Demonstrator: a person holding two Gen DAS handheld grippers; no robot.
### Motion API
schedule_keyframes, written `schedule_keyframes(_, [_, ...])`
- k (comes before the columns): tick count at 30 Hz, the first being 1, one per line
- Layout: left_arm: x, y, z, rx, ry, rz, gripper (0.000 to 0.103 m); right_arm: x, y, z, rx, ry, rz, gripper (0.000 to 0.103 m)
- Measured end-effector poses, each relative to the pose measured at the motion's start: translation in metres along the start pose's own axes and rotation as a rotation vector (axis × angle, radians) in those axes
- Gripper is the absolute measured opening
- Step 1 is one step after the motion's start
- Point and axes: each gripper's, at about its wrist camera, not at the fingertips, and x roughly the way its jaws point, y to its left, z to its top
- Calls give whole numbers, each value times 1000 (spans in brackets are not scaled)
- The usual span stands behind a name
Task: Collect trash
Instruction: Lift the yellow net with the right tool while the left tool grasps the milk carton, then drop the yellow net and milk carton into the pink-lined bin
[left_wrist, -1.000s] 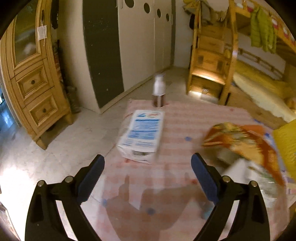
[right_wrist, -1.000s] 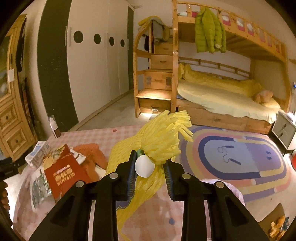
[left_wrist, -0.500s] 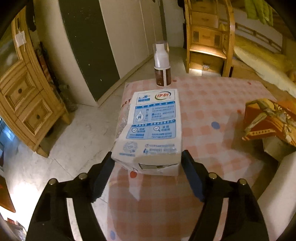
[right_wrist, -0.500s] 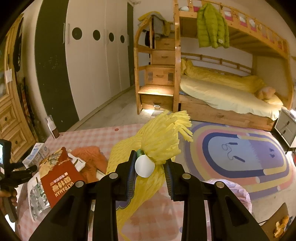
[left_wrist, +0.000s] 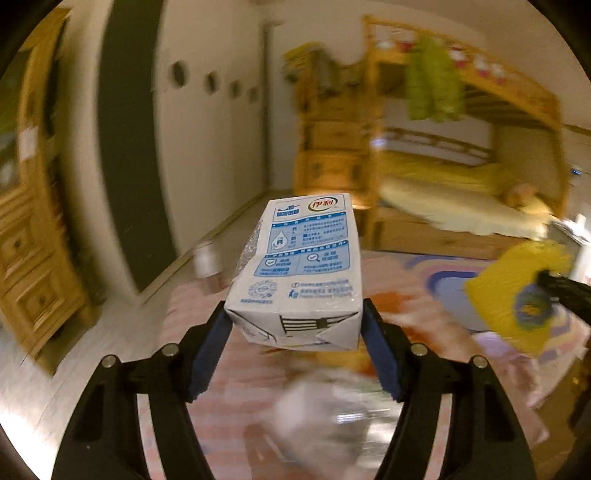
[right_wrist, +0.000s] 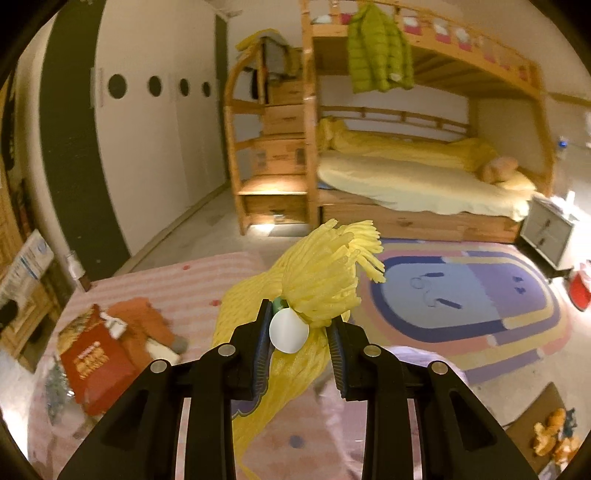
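Room: we see a bunk bed (right_wrist: 424, 177) at 1 o'clock and a pink checked surface (right_wrist: 177, 284) below our tools.
Left tool (left_wrist: 295, 332): our jaws have just been closing; we clamp the blue-and-white milk carton (left_wrist: 299, 266), lifted clear of the surface.
Right tool (right_wrist: 299, 328): narrow, gripping the yellow mesh bag (right_wrist: 325, 273).
Remaining trash: red snack packet (right_wrist: 96, 365) at 9 o'clock on the surface.

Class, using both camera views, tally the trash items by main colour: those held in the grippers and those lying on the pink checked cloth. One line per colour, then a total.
White and blue: 1, milk carton
Yellow: 1, net bag
Red: 1, snack packet
Orange: 1, crumpled wrapper
Total: 4
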Motion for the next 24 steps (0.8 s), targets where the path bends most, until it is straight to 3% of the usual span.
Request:
schedule_keyframes(7, [14,-111,0,63,58,-223,68,-9,-62,-17,50,22,-200,30])
schedule_keyframes(13, [63,-198,-22,168,182,-297,68,12,-113,-32,115,148,-329,30])
schedule_keyframes(18, [100,-253,-36,226,278,-318,68,36,-134,-38,157,241,-349,30])
schedule_keyframes(24, [116,-292,-39,258,309,-367,69,49,-143,-41,177,282,-340,35])
